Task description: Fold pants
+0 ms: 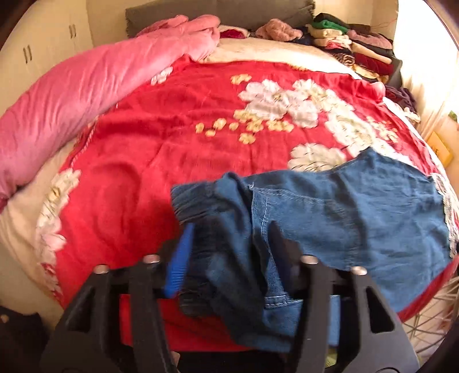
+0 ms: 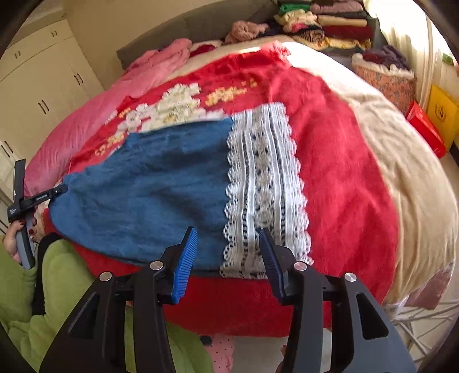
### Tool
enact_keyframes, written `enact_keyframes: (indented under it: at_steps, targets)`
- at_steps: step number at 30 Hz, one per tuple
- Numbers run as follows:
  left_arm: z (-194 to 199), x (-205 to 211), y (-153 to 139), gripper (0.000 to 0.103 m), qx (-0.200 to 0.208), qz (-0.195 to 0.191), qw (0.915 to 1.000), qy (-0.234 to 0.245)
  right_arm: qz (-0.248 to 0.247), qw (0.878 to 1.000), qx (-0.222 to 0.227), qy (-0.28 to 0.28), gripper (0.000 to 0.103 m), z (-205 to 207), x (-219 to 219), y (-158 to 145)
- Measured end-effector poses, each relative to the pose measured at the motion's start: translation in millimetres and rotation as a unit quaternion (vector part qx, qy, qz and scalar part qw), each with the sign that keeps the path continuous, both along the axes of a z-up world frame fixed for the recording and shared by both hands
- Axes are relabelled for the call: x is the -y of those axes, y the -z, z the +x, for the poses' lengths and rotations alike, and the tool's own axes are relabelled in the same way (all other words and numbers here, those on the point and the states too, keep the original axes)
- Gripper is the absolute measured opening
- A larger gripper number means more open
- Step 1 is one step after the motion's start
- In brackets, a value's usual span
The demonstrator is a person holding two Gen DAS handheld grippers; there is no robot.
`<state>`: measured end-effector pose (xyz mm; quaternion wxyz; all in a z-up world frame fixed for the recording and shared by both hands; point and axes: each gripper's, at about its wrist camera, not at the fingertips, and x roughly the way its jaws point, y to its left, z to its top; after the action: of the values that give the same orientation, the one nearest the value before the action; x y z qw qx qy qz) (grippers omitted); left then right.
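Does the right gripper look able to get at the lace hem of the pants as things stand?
Probably yes: the right gripper stands open right over the lace hem, which lies flat on the red blanket with nothing covering it.

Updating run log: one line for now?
blue denim pants: on red blanket | left gripper: waistband between jaws | right gripper: open, by white lace hem

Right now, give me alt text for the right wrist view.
The right gripper hangs open over the white lace hem of blue denim pants lying on a red floral blanket. Folded clothes are stacked by the headboard.
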<state>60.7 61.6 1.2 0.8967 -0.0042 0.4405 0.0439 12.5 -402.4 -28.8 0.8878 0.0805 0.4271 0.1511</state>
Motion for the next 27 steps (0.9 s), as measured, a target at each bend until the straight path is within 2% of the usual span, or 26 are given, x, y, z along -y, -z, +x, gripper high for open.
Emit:
enact_keyframes:
  at_steps: [2, 5, 9, 13, 17, 20, 22, 27]
  targets:
    - [-2, 7, -14, 0.053, 0.013, 0.016, 0.9997, 0.01, 0.006, 1.0, 0.013, -0.002, 0.044, 1, 0, -7]
    - [3, 20, -32, 0.063, 0.03, 0.003, 0.999, 0.033, 0.006, 1.0, 0.021, 0.0, 0.044, 7, -1, -12]
    - [20, 56, -49, 0.066, 0.048, 0.009, 0.995, 0.087, 0.004, 0.999, 0.04, 0.019, 0.044, 22, 11, -23]
    - [39, 97, -50, 0.066, 0.048, 0.007, 0.9885, 0.143, 0.001, 0.998, 0.058, 0.039, 0.044, 47, 27, -37]
    - [68, 137, -34, 0.066, 0.032, 0.02, 0.9806, 0.192, -0.003, 0.998, 0.052, 0.045, 0.044, 77, 34, -38]
    - [93, 154, -13, 0.066, -0.002, -0.004, 0.9755, 0.22, 0.001, 0.998, 0.039, 0.047, 0.044, 103, 39, -34]
    - [107, 157, 0, 0.066, -0.023, -0.021, 0.9738, 0.225, 0.012, 0.999, 0.026, 0.043, 0.044, 119, 41, -28]
    - [138, 155, 27, 0.066, -0.042, -0.018, 0.9766, 0.21, 0.032, 0.999, -0.016, 0.039, 0.046, 153, 43, -7]
